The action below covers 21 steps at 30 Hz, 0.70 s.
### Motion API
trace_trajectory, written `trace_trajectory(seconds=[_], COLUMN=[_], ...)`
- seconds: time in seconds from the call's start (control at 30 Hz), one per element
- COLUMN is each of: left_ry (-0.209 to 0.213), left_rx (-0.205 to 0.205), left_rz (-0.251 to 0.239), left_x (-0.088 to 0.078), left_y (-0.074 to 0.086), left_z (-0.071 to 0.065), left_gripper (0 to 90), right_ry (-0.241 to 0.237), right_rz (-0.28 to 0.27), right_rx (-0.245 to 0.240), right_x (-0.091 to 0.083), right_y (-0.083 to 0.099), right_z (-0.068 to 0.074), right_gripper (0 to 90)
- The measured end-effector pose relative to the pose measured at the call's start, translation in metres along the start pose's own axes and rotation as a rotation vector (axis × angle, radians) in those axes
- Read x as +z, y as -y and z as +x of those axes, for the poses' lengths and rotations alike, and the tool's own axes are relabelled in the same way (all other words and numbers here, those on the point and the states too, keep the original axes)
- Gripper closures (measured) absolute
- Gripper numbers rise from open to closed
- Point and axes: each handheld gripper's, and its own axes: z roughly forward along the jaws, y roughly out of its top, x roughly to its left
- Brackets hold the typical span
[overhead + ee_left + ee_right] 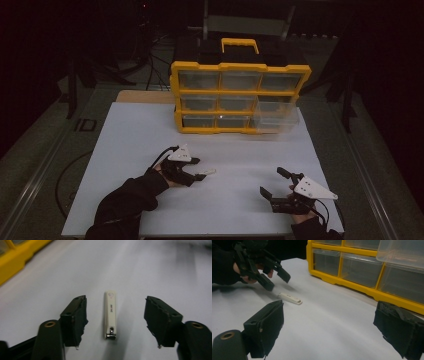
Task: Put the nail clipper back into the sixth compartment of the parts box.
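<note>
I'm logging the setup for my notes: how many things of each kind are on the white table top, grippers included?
Nail clipper: 1
Yellow drawer organizer: 1
Grippers, left gripper and right gripper: 2
Total: 4

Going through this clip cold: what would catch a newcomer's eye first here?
First the yellow drawer organizer standing at the far edge of the white table, with one clear drawer pulled out at its lower right. Next, the small white nail clipper lying flat on the table between the open jaws of the left gripper, not yet touched. The right gripper rests open at the near right.
</note>
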Motion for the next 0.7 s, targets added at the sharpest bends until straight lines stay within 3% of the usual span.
trace_trajectory(seconds=[0.03, 0.2, 0.33, 0.43, 0.7], left_ry=[-0.012, 0.013, 0.011, 0.033, 0.021], left_rx=[0.000, -0.007, -0.007, -0.010, 0.009], left_rz=[0.015, 0.071, 0.110, 0.122, 0.159], left_x=[0.001, 0.007, 0.009, 0.009, 0.012], left_y=[0.000, 0.001, 0.000, -0.003, -0.005], left_z=[0.000, 0.001, 0.001, 0.002, 0.002], left_gripper=[37.6, 50.6, 60.3, 63.2, 65.6], right_ry=[0.001, 0.003, 0.003, 0.002, 0.003], right_rz=[-0.002, 0.000, -0.003, -0.003, -0.004], right_rx=[-0.003, -0.002, -0.005, -0.005, -0.006], right_x=[0.000, 0.000, 0.000, 0.000, -0.001], right_y=[0.000, 0.000, 0.000, 0.000, 0.000], right_z=[0.000, -0.001, 0.000, 0.000, -0.001], right_gripper=[9.5, 9.5, 9.5, 9.5, 9.5])
